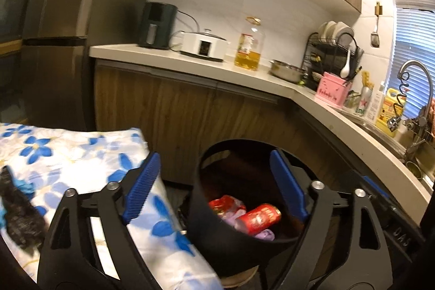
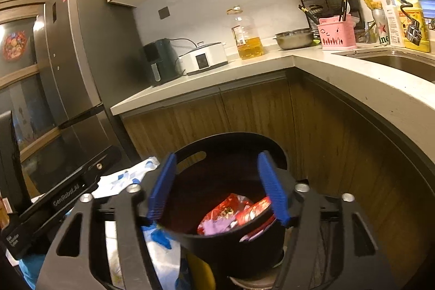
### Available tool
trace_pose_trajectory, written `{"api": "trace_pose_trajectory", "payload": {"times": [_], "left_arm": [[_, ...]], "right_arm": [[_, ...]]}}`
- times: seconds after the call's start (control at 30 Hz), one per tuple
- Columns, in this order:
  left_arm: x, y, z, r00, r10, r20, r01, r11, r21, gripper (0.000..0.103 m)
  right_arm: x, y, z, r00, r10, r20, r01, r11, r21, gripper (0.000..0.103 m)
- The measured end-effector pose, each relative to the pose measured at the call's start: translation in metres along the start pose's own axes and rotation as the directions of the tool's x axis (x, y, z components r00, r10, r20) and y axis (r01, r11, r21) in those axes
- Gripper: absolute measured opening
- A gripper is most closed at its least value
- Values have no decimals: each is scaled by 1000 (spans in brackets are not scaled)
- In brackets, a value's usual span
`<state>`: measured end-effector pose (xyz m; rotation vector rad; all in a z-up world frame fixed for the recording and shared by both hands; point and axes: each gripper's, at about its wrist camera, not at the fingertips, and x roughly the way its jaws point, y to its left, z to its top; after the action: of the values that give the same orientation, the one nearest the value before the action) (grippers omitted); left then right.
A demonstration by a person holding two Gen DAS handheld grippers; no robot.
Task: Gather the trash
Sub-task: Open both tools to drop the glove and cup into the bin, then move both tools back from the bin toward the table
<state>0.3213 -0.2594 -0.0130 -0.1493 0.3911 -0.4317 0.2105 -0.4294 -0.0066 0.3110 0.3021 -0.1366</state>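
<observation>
With both my left claw [image 1: 214, 186] and right claw [image 2: 217, 188] wide open and empty over the round black plastic bin [image 2: 231, 243] holding red wrappers [image 2: 231, 211], I judge a drop done; next I seek more trash.

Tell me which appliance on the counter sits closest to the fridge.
The dark air fryer, at the counter's end beside the fridge. The white cooker stands one place further along, towards the oil bottle.

Black bin [image 1: 217, 230] base hidden behind gripper frame in both views, purple scraps [image 1: 265, 234] under the red can [image 1: 258, 218] unidentifiable, dark fuzzy object [image 1: 19, 214] on floral cloth [image 1: 81, 159] blurred and edge-cut, sink [image 2: 402, 64] cropped at right.
</observation>
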Motion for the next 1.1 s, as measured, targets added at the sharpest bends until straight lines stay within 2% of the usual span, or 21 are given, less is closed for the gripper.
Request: {"api": "trace_pose_trajectory", "payload": {"times": [0.27,0.43,0.53,1.1], "left_arm": [[-54,18,-10,993,115,25,-115,993,10,91],[-92,25,-15,985,163,54,-164,986,16,96],[-111,28,-22,982,179,59,-181,983,30,96],[-195,67,-52,966,253,60,-254,967,11,96]], "right_arm": [[-26,23,-3,1000,-28,2,28,999,-28,78],[-48,43,-11,995,-100,18,101,992,-73,79],[-64,54,-16,993,-115,34,118,989,-92,79],[-122,101,-63,997,-74,14,76,990,-119,84]]}}
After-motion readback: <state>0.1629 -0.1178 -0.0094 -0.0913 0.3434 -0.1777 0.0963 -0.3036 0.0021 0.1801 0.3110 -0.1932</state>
